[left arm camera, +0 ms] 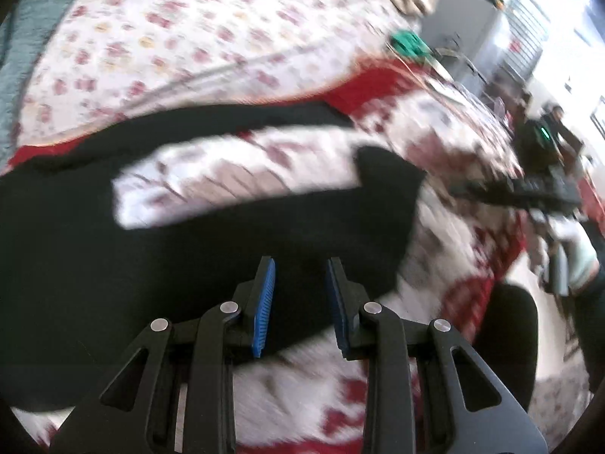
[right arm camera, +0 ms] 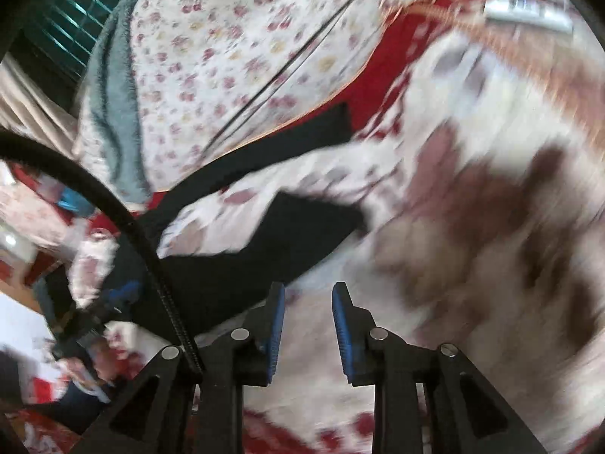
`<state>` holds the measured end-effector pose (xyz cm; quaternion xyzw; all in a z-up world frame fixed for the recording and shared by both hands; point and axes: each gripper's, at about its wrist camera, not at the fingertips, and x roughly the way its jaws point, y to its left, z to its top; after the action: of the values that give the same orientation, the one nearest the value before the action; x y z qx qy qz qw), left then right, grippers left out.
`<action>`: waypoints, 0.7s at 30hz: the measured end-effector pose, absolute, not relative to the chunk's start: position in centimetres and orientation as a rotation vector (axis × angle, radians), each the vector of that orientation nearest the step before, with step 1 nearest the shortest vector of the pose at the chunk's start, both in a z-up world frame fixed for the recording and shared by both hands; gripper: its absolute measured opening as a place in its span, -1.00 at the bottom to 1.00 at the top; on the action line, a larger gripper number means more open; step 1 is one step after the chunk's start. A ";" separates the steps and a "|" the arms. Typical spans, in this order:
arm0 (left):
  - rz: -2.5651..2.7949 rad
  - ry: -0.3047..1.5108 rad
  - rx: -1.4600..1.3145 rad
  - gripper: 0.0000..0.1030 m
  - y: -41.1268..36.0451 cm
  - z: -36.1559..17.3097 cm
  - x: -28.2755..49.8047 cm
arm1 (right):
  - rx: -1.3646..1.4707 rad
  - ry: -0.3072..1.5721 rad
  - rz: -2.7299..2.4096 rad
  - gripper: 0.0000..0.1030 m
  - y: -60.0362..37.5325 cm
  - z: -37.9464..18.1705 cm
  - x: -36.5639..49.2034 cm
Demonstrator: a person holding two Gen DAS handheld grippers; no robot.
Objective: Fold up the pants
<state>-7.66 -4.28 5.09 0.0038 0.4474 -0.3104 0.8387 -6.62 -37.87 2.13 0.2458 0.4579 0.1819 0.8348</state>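
Black pants (left arm camera: 227,246) lie spread on a red and white floral bedspread (left arm camera: 302,389), their two legs parted with a strip of bedspread showing between them. My left gripper (left arm camera: 300,268) hovers over the nearer leg, blue pads apart with nothing between them. The right gripper's blurred dark body (left arm camera: 529,189) reaches in beyond the leg ends at the right. In the right wrist view the pants (right arm camera: 227,265) lie ahead and to the left. My right gripper (right arm camera: 308,291) stands open over bare bedspread just right of the cloth's edge.
A floral quilt (left arm camera: 189,19) and a grey-green blanket (left arm camera: 22,38) lie behind the pants. A green item (left arm camera: 408,43) sits at the far bed edge. A black cable (right arm camera: 113,204) arcs across the left of the right wrist view. A white box (right arm camera: 529,11) lies far right.
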 end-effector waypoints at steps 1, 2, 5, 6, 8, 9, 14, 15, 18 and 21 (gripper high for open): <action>-0.669 0.956 0.015 -0.49 -4.8 4.8 -8.3 | 0.558 0.964 0.395 -0.51 -37.2 1.5 -6.8; -0.679 0.965 0.018 -0.49 -5.3 4.6 -8.9 | 0.596 0.960 0.396 -0.50 -37.0 0.9 -6.5; -0.671 0.955 0.047 -0.49 -6.2 4.2 -10.2 | 0.661 0.942 0.339 -0.33 -37.1 0.3 -5.8; -0.661 0.929 0.067 -0.49 -6.5 4.5 -10.6 | 0.690 0.941 0.329 -0.31 -37.3 0.0 -5.6; -0.672 0.901 0.077 -0.49 -6.7 5.1 -10.7 | 0.727 0.927 0.327 -0.29 -37.2 -0.2 -5.1; -0.682 0.896 0.073 -0.49 -6.8 5.4 -10.4 | 0.721 0.926 0.323 -0.24 -37.2 -0.4 -4.8; -0.745 0.882 0.044 -0.16 -8.7 7.0 -6.9 | 0.783 0.897 0.348 -0.21 -37.6 -0.6 -4.6; -0.747 0.877 0.045 -0.16 -9.1 7.0 -6.3 | 0.778 0.899 0.358 -0.21 -37.4 -0.5 -4.3; -0.753 0.867 0.088 -0.16 -11.0 6.9 -4.2 | 0.717 0.877 0.384 -0.21 -36.2 0.3 -3.2; -0.837 0.895 0.132 -0.16 -12.6 6.2 -2.4 | 0.718 0.887 0.394 -0.21 -35.7 0.4 -2.2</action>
<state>-2.39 -12.58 6.21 0.0619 0.4196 -0.3926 0.8161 -2.17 -35.66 0.35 0.3374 0.4171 0.1853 0.8233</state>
